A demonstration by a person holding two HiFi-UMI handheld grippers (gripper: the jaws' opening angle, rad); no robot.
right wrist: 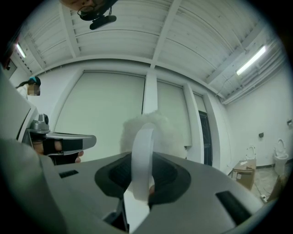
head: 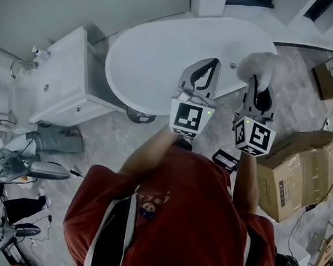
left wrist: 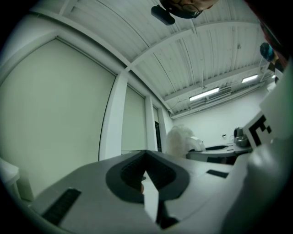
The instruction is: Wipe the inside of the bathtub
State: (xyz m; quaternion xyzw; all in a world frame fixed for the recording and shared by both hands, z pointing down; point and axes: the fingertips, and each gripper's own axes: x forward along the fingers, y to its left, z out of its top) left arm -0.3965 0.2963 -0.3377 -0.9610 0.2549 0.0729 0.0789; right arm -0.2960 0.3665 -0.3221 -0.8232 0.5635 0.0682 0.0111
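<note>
Both above bathtub (head: 155,59): left gripper (head: 209,66) jaws pressed together; right gripper (head: 256,85) jaws pinching fluffy mitt (head: 260,63).

Lower part of white mitt (head: 259,61) behind right gripper (head: 257,84); bathtub (head: 155,59) rim partly behind left gripper (head: 208,65).

White bathtub (head: 161,59), white fluffy duster (head: 261,65), red shirt (head: 194,210), brown box (head: 302,170).

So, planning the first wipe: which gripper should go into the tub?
Probably right. The right gripper holds the fluffy pad by its strap, near the tub edge. The left gripper is shut on nothing.
</note>
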